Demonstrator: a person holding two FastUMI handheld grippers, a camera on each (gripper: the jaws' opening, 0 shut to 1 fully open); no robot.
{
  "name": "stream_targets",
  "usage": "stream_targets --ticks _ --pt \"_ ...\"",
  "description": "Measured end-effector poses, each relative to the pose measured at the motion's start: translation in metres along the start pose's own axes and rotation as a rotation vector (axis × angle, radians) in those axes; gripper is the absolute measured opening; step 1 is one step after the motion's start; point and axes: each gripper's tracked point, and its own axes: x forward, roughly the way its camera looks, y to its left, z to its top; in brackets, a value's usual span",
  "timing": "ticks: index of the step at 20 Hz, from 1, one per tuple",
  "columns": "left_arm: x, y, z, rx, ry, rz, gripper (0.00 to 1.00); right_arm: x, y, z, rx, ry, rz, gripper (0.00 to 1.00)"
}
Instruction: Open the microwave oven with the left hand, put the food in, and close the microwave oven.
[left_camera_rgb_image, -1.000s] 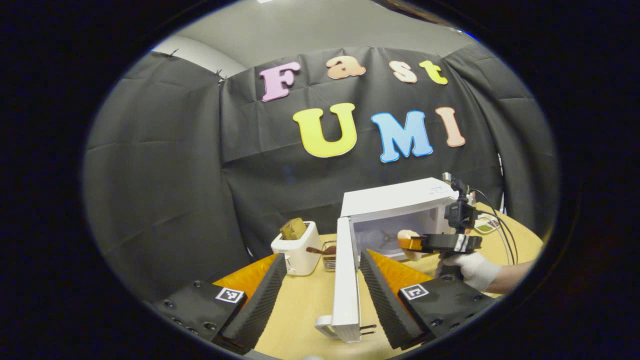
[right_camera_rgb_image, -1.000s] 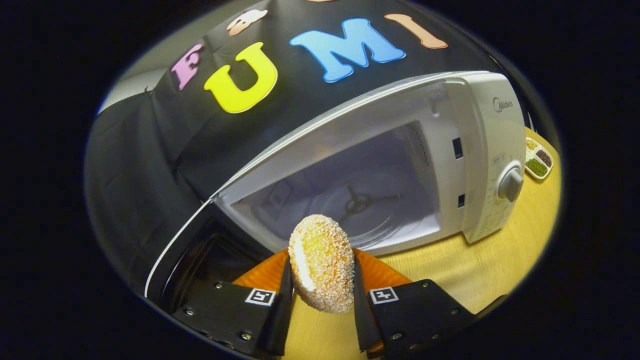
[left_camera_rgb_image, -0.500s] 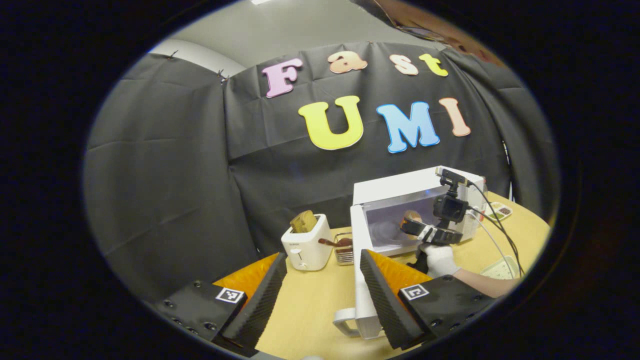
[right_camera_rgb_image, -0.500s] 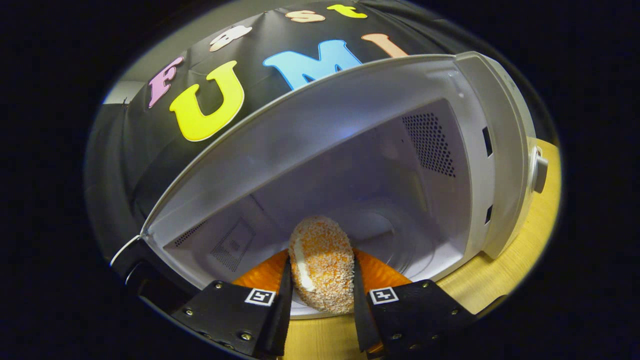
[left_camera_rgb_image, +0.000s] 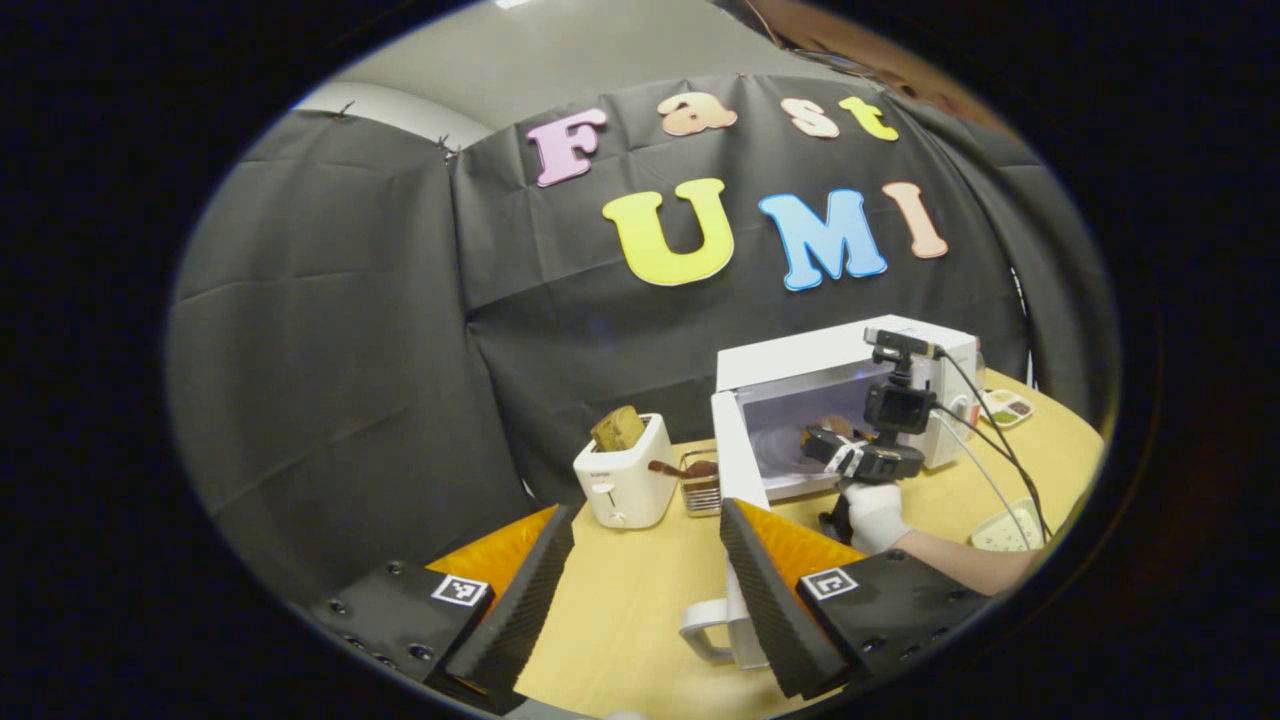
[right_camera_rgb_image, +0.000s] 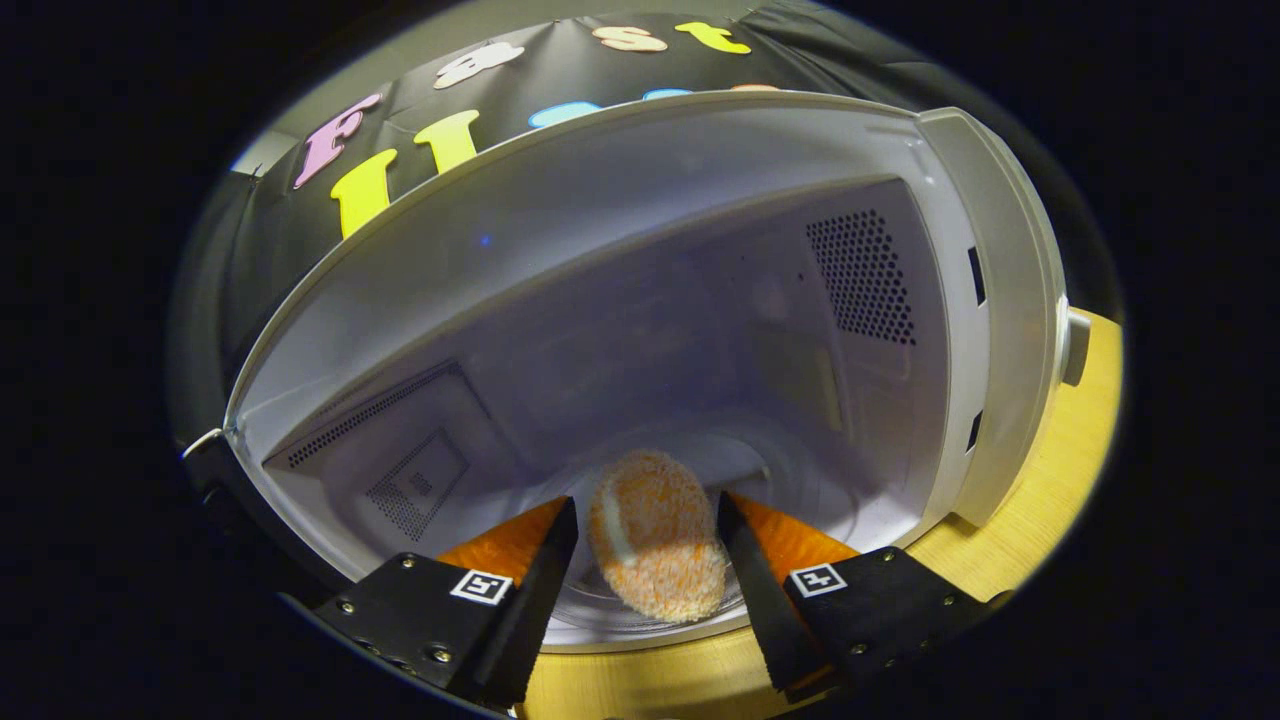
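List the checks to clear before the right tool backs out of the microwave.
1. Right tool open, fingers off the food: ok, a gap shows on each side.
2. Food inside the microwave: ok.
3. Food settled and at rest: cannot tell, it looks blurred.
4. Door swung wide enough for the exit: ok.
5. Left tool open, holding nothing and close to the handle for closing: ok.
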Motion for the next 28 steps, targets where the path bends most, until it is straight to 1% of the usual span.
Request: stream_targets --ticks 2,3,6,9,10,11,13,14,17,19,20,22,25,26,28 --pt "-0.001 0.0 -0.001 0.007 -0.005 0.002 1.0 0.002 0.0 -0.012 0.035 0.052 0.01 0.86" --pt "0.0 0.0 0.0 0.01 -0.007 0.004 1.0 0.0 -0.001 -0.01 0.036 0.054 0.01 0.86" --pt "-0.003 -0.001 0.002 -0.008 -0.01 -0.002 1.0 -0.014 0.004 0.004 -0.005 0.022 0.022 0.86" --pt "-0.005 0.006 0.011 -0.036 -0.032 0.016 1.0 -0.047 0.015 0.018 -0.08 0.041 0.073 0.86" --pt "-0.007 0.006 0.013 -0.048 -0.042 0.017 0.97 -0.063 0.019 0.031 -0.115 0.028 0.099 0.86" --pt "-0.008 0.006 0.018 -0.057 -0.046 0.017 1.0 -0.08 0.026 0.049 -0.161 -0.008 0.134 0.86" --pt "-0.009 0.01 0.023 -0.067 -0.047 0.023 1.0 -0.117 0.03 0.082 -0.241 -0.058 0.197 0.85" --pt "-0.011 0.009 0.023 -0.078 -0.047 0.017 1.0 -0.136 0.029 0.095 -0.272 -0.067 0.218 0.86" --pt "-0.017 0.008 0.036 -0.093 -0.067 0.002 1.0 -0.183 0.015 0.135 -0.31 -0.075 0.254 0.86" --pt "-0.02 0.012 0.039 -0.076 -0.079 0.006 1.0 -0.21 0.004 0.167 -0.335 -0.099 0.256 0.86" --pt "-0.02 0.012 0.037 -0.074 -0.064 0.006 1.0 -0.222 -0.002 0.184 -0.351 -0.118 0.251 0.85" --pt "-0.02 0.009 0.036 -0.08 -0.067 -0.007 1.0 -0.247 -0.01 0.211 -0.384 -0.14 0.257 0.85" --pt "-0.021 0.015 0.034 -0.053 -0.075 -0.005 1.0 -0.279 -0.032 0.247 -0.399 -0.17 0.238 0.85" --pt "-0.022 0.02 0.03 -0.042 -0.074 0.008 1.0 -0.289 -0.043 0.258 -0.405 -0.178 0.223 0.85" --pt "-0.023 0.024 0.023 -0.049 -0.072 0.009 1.0 -0.31 -0.067 0.275 -0.428 -0.19 0.191 0.86"
